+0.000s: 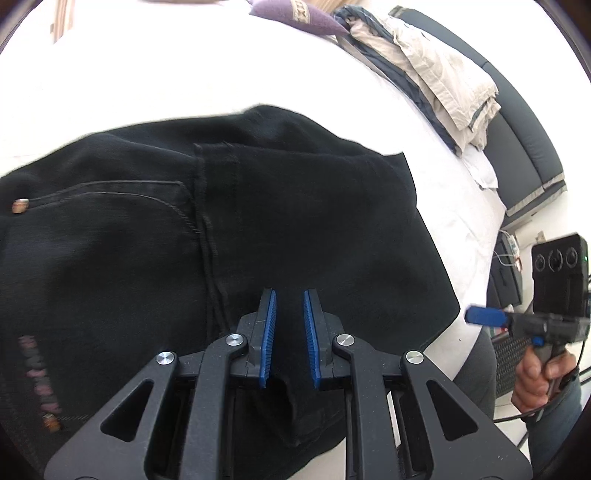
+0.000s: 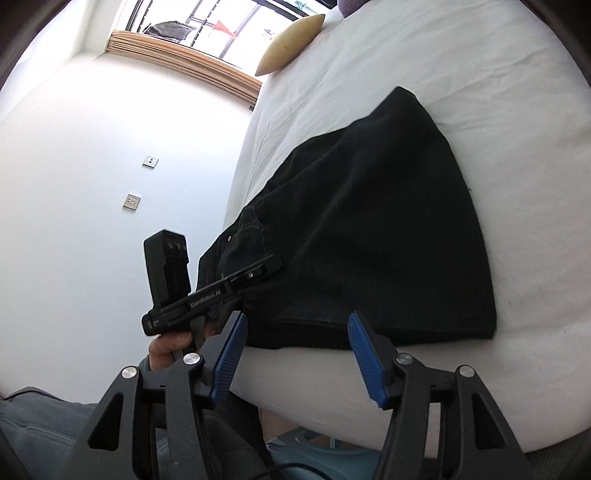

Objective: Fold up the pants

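Observation:
Black pants (image 1: 295,221) lie folded on the white bed (image 1: 147,74), with a pocket and a rivet showing at the left. My left gripper (image 1: 289,295) is shut on a bunch of the pants' near edge, and the fabric is pinched between its blue pads. From the right wrist view the left gripper (image 2: 275,262) sits at the pants' (image 2: 369,240) waist end, held by a hand. My right gripper (image 2: 298,316) stands open just off the bed's near edge, with nothing between its fingers. It also shows at the far right, the right gripper (image 1: 480,316) clear of the cloth.
A stack of folded beige and dark blue clothes (image 1: 436,74) lies at the bed's far right beside a dark padded bench (image 1: 517,129). A purple pillow (image 1: 295,14) and a yellow pillow (image 2: 288,40) sit at the far end. A white wall (image 2: 110,147) flanks the bed.

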Tool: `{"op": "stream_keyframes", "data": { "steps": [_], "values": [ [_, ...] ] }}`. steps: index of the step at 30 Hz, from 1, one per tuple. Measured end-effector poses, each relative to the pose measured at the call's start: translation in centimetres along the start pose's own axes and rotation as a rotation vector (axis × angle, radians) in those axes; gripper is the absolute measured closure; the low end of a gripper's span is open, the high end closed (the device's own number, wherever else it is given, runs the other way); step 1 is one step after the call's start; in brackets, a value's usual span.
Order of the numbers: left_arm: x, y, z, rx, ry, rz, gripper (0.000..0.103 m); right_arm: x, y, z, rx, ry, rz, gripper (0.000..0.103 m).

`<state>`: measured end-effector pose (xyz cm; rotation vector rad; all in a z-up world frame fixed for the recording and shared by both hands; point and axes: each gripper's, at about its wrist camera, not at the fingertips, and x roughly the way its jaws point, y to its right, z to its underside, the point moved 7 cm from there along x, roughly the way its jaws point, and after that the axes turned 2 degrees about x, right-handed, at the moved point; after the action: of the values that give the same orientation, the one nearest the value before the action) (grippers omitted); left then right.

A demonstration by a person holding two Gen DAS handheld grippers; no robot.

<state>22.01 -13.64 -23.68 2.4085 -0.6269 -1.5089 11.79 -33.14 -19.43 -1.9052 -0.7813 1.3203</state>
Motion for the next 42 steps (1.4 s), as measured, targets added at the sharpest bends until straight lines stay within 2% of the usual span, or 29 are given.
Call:
{"op": "stream_keyframes", "data": {
  "steps": [3, 5, 7, 8, 9, 10, 11, 17, 22, 26, 31, 34, 35, 36, 37, 38, 39, 40, 42],
  "values": [
    [-3.1, -1.9, 1.0, -0.066, 0.050, -0.028, 0.088, 2.5, -1.0, -2.1, 0.014, 0.040, 0.004, 0.038],
    [-5.8, -3.5, 2.3, -0.124, 0.095, -0.046, 0.088, 4.3, -1.5, -3.0, 0.030, 0.055, -0.024, 0.036],
    [-8.4, -5.3, 3.9, -0.177, 0.147, -0.059, 0.082, 6.5, -2.4, -3.3, 0.041, 0.048, -0.069, 0.036],
    [-9.8, -6.3, 5.0, -0.219, 0.176, -0.065, 0.063, 7.5, -2.7, -3.2, 0.049, 0.037, -0.089, 0.036],
    [-11.1, -7.4, 5.9, -0.267, 0.208, -0.066, 0.024, 8.4, -3.0, -3.2, 0.055, 0.027, -0.109, 0.036],
    [-12.3, -8.5, 6.7, -0.310, 0.248, -0.069, 0.009, 9.3, -3.3, -3.2, 0.058, 0.019, -0.133, 0.036],
    [-13.8, -9.5, 7.8, -0.360, 0.305, -0.084, 0.002, 10.1, -3.7, -3.2, 0.060, 0.014, -0.152, 0.036],
    [-16.6, -13.9, 10.5, -0.547, 0.383, -0.133, 0.002, 13.7, -4.9, -3.7, 0.074, -0.016, -0.176, 0.036],
    [-16.1, -16.1, 11.5, -0.673, 0.408, -0.079, 0.002, 14.0, -5.0, -3.8, 0.068, -0.015, -0.190, 0.036],
    [-14.1, -17.9, 12.8, -0.805, 0.410, 0.018, 0.003, 12.7, -3.2, -3.4, 0.124, -0.007, -0.230, 0.036],
    [-14.0, -20.0, 12.8, -0.876, 0.491, 0.114, 0.003, 13.1, -2.1, -3.0, 0.161, -0.018, -0.250, 0.036],
    [-13.8, -21.1, 12.8, -0.908, 0.505, 0.160, 0.005, 13.3, -2.2, -2.9, 0.167, -0.021, -0.262, 0.036],
    [-13.7, -21.3, 12.7, -0.910, 0.505, 0.174, 0.010, 13.4, -2.4, -3.0, 0.163, -0.027, -0.260, 0.036],
    [-13.6, -21.4, 12.5, -0.909, 0.498, 0.193, 0.026, 13.2, -2.4, -3.0, 0.158, -0.034, -0.262, 0.036],
    [-13.5, -21.6, 12.5, -0.915, 0.486, 0.206, 0.032, 13.3, -2.6, -3.1, 0.151, -0.041, -0.266, 0.036],
    [-13.3, -21.7, 12.6, -0.927, 0.481, 0.212, 0.045, 13.5, -3.0, -3.4, 0.143, -0.048, -0.267, 0.036],
    [-13.1, -22.1, 12.8, -0.944, 0.475, 0.225, 0.062, 13.9, -3.4, -3.7, 0.133, -0.056, -0.265, 0.036],
    [-12.7, -22.4, 12.9, -0.955, 0.463, 0.245, 0.072, 14.2, -3.7, -3.9, 0.123, -0.066, -0.264, 0.036],
    [-12.4, -22.6, 12.9, -0.971, 0.458, 0.274, 0.078, 15.0, -4.6, -4.6, 0.102, -0.088, -0.266, 0.036]
  ]
}}
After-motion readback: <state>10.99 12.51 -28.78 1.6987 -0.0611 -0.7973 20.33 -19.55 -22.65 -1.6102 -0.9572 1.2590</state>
